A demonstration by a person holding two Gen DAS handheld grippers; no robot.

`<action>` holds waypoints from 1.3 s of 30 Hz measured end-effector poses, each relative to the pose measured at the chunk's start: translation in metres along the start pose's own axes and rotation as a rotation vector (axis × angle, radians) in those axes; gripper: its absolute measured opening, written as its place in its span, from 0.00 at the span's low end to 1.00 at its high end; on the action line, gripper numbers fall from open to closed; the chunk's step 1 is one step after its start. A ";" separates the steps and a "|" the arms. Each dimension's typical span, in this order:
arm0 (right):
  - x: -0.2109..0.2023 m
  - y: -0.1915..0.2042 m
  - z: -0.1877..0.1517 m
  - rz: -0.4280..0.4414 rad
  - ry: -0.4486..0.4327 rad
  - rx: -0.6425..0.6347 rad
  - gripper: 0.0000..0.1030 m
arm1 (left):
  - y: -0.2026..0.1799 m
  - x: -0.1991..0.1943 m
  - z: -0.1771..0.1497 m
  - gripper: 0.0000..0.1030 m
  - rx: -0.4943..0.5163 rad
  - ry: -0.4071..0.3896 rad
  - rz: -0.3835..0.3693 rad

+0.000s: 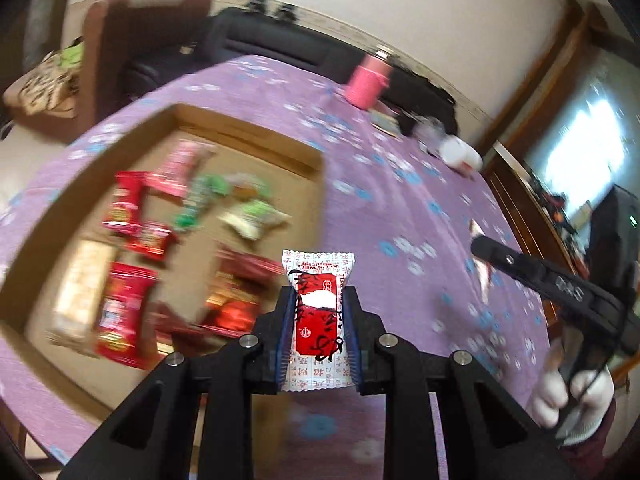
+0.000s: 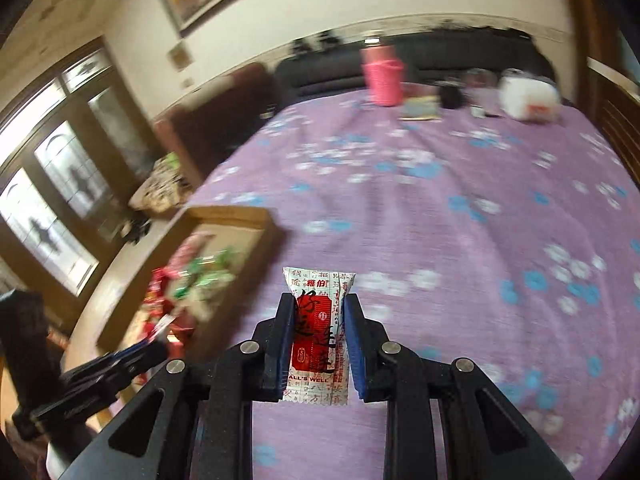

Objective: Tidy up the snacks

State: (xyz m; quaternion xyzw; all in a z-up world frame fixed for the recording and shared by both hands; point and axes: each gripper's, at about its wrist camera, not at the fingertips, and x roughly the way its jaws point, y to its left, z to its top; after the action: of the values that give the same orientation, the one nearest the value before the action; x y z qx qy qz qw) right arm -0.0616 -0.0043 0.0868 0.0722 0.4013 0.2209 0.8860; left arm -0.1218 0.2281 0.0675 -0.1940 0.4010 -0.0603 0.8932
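My left gripper [image 1: 318, 300] is shut on a red and white snack packet [image 1: 317, 312] and holds it above the near right corner of a cardboard box [image 1: 256, 142]. The box holds several snack packets [image 1: 128, 312]. My right gripper [image 2: 318, 308] is shut on a like red and white snack packet [image 2: 318, 340] above the purple flowered tablecloth [image 2: 460, 220], right of the box [image 2: 236, 216]. The right gripper also shows in the left wrist view [image 1: 486, 250], and the left gripper in the right wrist view [image 2: 158, 346].
A pink cup [image 1: 366, 80] [image 2: 382, 76], a small card [image 2: 420, 110], a dark object and a white container [image 2: 528, 98] stand at the table's far edge. A dark sofa [image 1: 248, 44] and a brown chair lie beyond.
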 end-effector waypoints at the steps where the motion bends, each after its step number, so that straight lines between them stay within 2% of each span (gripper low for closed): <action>1: 0.004 0.007 0.002 0.011 0.005 -0.013 0.25 | 0.009 -0.002 0.004 0.22 -0.017 -0.006 0.014; 4: 0.026 0.042 0.008 0.053 0.033 -0.063 0.26 | 0.037 -0.005 0.018 0.22 -0.056 -0.022 0.065; 9: 0.067 0.078 0.019 0.069 0.073 -0.111 0.26 | 0.065 0.004 0.041 0.22 -0.090 -0.002 0.098; 13: 0.103 0.097 0.033 0.044 0.090 -0.143 0.26 | 0.076 0.024 0.054 0.23 -0.110 0.034 0.121; 15: 0.130 0.107 0.044 0.005 0.103 -0.174 0.26 | 0.083 0.034 0.060 0.24 -0.132 0.050 0.126; 20: 0.184 0.121 0.058 -0.057 0.171 -0.235 0.28 | 0.094 0.026 0.061 0.49 -0.160 0.026 0.077; 22: 0.194 0.120 0.059 -0.054 0.191 -0.223 0.28 | 0.096 0.015 0.059 0.52 -0.165 0.005 0.067; 24: 0.196 0.116 0.061 -0.011 0.196 -0.178 0.28 | 0.098 -0.002 0.056 0.55 -0.183 -0.028 0.056; 26: 0.185 0.110 0.061 0.034 0.150 -0.148 0.28 | 0.099 -0.025 0.050 0.61 -0.192 -0.078 0.053; 28: 0.159 0.100 0.057 0.017 0.023 -0.124 0.30 | 0.095 -0.051 0.043 0.66 -0.178 -0.138 0.101; 30: 0.130 0.084 0.049 -0.046 -0.116 -0.082 0.47 | 0.088 -0.074 0.039 0.68 -0.146 -0.196 0.160; 32: 0.110 0.068 0.044 -0.089 -0.208 -0.029 0.52 | 0.080 -0.095 0.036 0.78 -0.115 -0.259 0.234; 33: 0.101 0.057 0.041 -0.104 -0.247 0.005 0.52 | 0.075 -0.106 0.035 0.80 -0.103 -0.294 0.271; 36: 0.092 0.035 0.040 -0.130 -0.301 0.061 0.53 | 0.066 -0.130 0.033 0.85 -0.092 -0.377 0.361; 38: 0.093 0.027 0.038 -0.150 -0.305 0.076 0.53 | 0.061 -0.139 0.032 0.92 -0.106 -0.414 0.409; 39: 0.096 0.025 0.039 -0.156 -0.298 0.076 0.53 | 0.058 -0.143 0.032 0.92 -0.112 -0.427 0.428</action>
State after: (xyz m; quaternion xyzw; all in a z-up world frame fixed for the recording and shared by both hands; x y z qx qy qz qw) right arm 0.0149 0.0630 0.0551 0.1059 0.2781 0.1229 0.9467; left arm -0.1970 0.3281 0.1625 -0.1625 0.2386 0.1934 0.9377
